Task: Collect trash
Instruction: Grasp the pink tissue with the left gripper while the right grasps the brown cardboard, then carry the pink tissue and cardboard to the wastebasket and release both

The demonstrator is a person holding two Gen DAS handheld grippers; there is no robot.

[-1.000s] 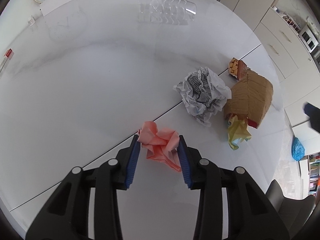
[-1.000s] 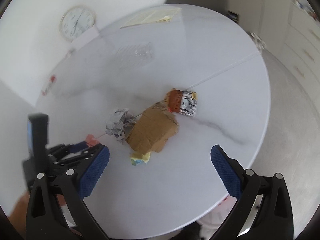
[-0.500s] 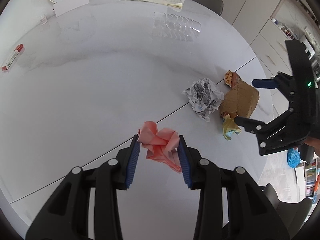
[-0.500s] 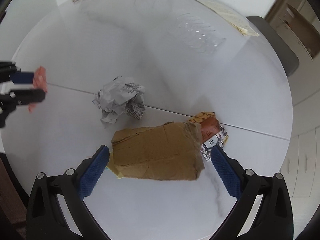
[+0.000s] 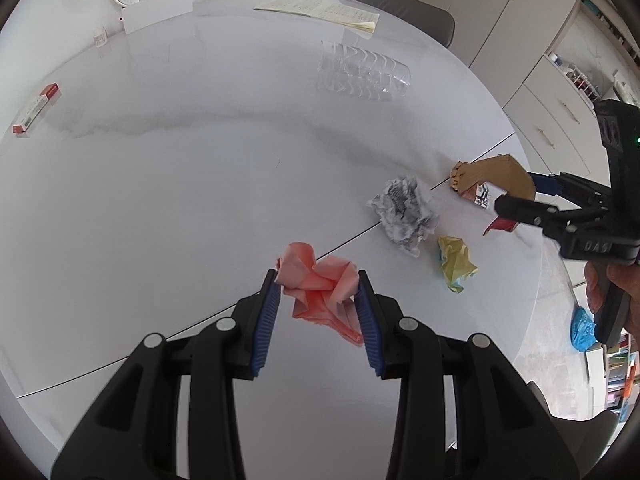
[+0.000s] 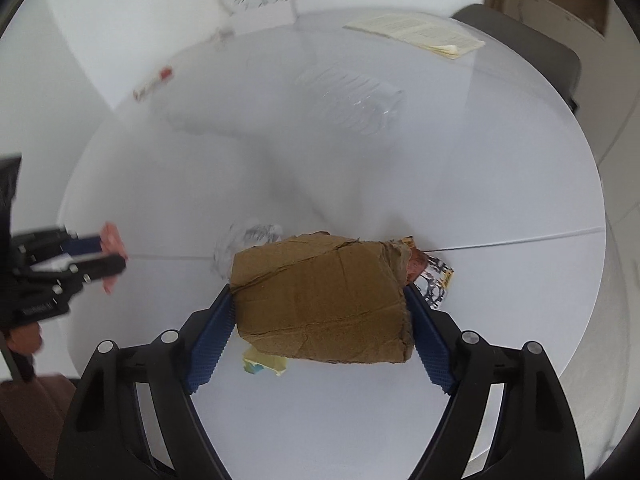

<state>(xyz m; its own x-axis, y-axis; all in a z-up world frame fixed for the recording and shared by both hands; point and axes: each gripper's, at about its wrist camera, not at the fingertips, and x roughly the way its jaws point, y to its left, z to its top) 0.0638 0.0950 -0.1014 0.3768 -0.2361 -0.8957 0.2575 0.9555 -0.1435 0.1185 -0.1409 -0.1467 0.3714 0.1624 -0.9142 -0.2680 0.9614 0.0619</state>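
The left gripper [image 5: 318, 300] has its fingers closed on the pink paper [image 5: 320, 286], held above the desk [image 5: 180, 200]. The right gripper [image 6: 320, 308] has the cardboard [image 6: 320, 300] filling the gap between its fingers, touching both pads. The newspaper ball [image 5: 404, 214] and yellow wad [image 5: 456, 262] lie between the grippers.

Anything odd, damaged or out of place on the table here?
Apart from the trash itself, the clear plastic bottle lies on its side near the far edge. The cardboard box between the right claw's pads is torn and creased. Crumpled newspaper and a yellow wad are loose on the table.
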